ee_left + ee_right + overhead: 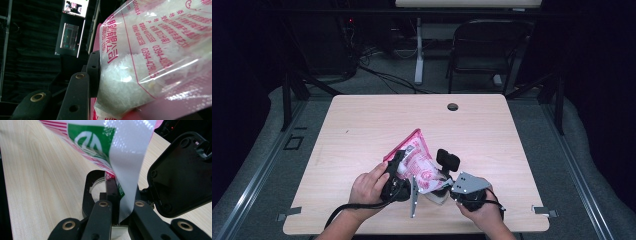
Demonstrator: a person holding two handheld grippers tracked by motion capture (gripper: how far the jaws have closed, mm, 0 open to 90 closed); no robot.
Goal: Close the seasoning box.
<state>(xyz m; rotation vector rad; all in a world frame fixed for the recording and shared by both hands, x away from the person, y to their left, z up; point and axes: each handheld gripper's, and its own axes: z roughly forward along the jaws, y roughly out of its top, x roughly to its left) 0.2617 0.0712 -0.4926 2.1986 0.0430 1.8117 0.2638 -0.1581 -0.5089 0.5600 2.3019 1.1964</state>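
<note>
A pink and clear plastic bag (419, 160) of white granules is held up, tilted, over the near middle of the wooden table (362, 125). My left gripper (398, 167) is shut on the bag's left side. In the left gripper view one black finger (94, 72) presses into the bulging bag (150, 62), which hides the other finger. My right gripper (439, 189) is shut on the bag's lower right edge. In the right gripper view its jaws (117, 192) pinch a flat flap of the bag (125, 150), printed green, red and white. The left gripper's black body (180, 175) is close at the right.
A round cable hole (452, 106) sits near the table's far edge. Beyond the table stand a black chair (484, 47) and a white desk leg (418, 50), with cables on the floor. A lit monitor (75, 7) hangs in the dark background.
</note>
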